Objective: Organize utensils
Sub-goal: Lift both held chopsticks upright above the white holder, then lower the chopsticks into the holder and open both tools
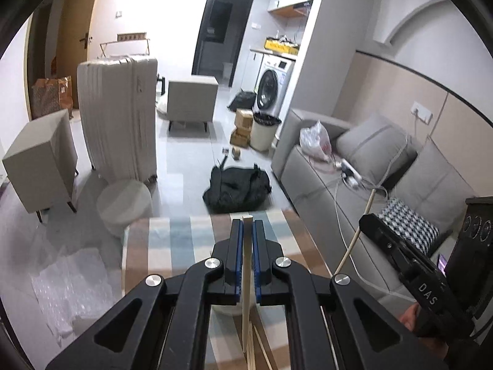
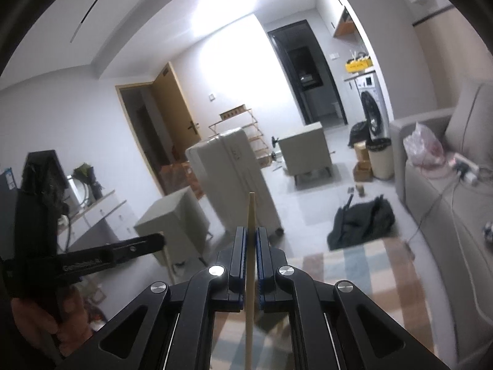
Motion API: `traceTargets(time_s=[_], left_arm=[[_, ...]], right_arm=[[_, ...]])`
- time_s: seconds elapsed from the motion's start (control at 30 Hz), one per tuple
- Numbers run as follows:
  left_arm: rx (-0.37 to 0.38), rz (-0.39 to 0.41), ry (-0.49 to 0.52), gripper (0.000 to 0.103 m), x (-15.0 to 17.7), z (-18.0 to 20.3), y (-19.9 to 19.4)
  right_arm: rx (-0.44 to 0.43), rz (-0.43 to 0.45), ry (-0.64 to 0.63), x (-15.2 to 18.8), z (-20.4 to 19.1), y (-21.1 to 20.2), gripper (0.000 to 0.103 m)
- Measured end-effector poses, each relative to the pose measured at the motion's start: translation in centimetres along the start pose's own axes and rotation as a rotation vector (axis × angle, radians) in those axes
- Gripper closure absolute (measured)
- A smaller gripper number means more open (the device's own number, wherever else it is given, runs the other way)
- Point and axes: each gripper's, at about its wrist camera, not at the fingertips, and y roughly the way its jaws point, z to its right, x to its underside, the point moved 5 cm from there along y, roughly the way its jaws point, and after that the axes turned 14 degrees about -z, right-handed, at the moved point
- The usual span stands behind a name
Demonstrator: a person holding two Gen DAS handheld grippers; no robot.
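Note:
My left gripper (image 1: 247,225) is shut on a pale wooden chopstick (image 1: 245,277) that stands upright between its blue pads, its top just above the fingertips. Under it lie a few loose chopsticks (image 1: 257,347) on the checked tablecloth (image 1: 172,240). My right gripper (image 2: 251,231) is shut on a second chopstick (image 2: 250,209), which sticks up well past its fingertips. In the left wrist view this second chopstick (image 1: 351,243) is seen on the right, slanting through the right gripper's black body (image 1: 409,271). Both grippers hang above the table, side by side.
A grey sofa (image 1: 323,191) with cushions and cables runs along the right of the table. On the floor beyond are a black bag (image 1: 237,188), a round white stool (image 1: 123,203), a large suitcase (image 1: 117,114) and bubble wrap (image 1: 67,280).

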Motion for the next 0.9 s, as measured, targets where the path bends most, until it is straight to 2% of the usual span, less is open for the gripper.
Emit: traceTargets(time_s=[0.17,0.27,0.43,0.53,0.73,0.9], left_arm=[[-0.017,0.059,-0.028,0.102,-2.8,-1.4,1.5],[-0.013,0.095,-0.045,0.102,-3.3,-1.8,2.6],[0.021,0.157,-0.063,0.102,-3.5,-2.7,4.5],[0.053,0.176,-0.038,0.102,-3.3,-2.6,5.2],[0.050,0.158,-0.022,0.102,-2.2,-2.8,6.9],[0.058,0.141,-0.031,0.102,-2.2,-3.3,7.2]], right_arm=[[0.012,0.008,-0.001,-2.9,0.5,3.9,0.098],[0.031,0.008,0.010,-3.8,1.0,6.7,0.098],[0.047,-0.004,0.059,-4.2,2.5,11.2,0.098],[0.049,-0.007,0.087,-4.1,3.4,12.9,0.098],[0.050,-0.027,0.135,-2.9,5.4,15.4,0.098],[0.049,-0.050,0.123,-1.8,5.1,16.5,0.098]])
